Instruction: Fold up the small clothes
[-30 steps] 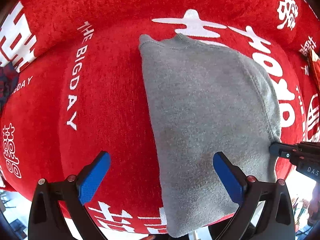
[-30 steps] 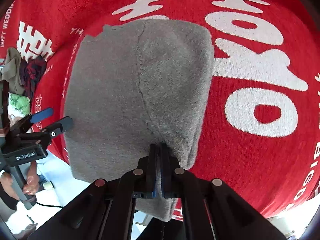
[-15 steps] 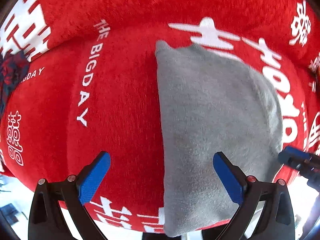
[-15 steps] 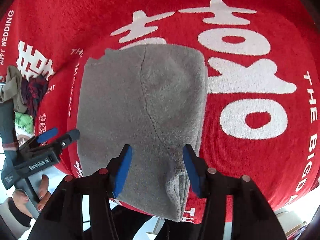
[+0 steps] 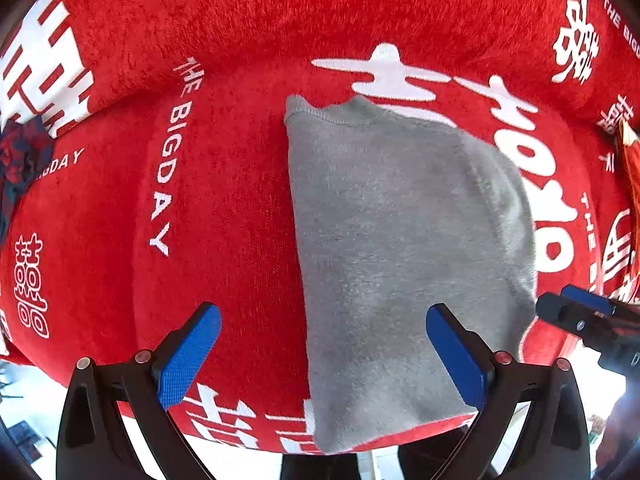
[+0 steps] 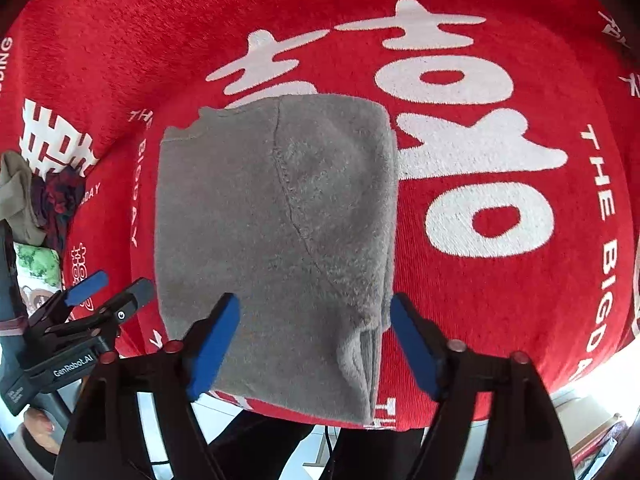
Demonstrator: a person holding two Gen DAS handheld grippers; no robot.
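Note:
A folded grey fleece garment lies flat on the red cushion with white lettering, reaching its near edge. My left gripper hovers above the garment's left edge, open, with nothing between its blue pads. In the right wrist view the same grey garment sits under my right gripper, whose jaws are opening; the fabric lies below them, untouched by the pads. The right gripper shows at the left wrist view's right edge, and the left gripper at the right wrist view's lower left.
A heap of other clothes, olive and dark patterned, lies at the cushion's left end. A raised red backrest runs behind. A person's hand holds the left gripper's handle. Pale floor shows past the cushion's near edge.
My right gripper let go of the garment's near right corner and its jaws spread wide. Both grippers rose, so the garment looks smaller and lies flat.

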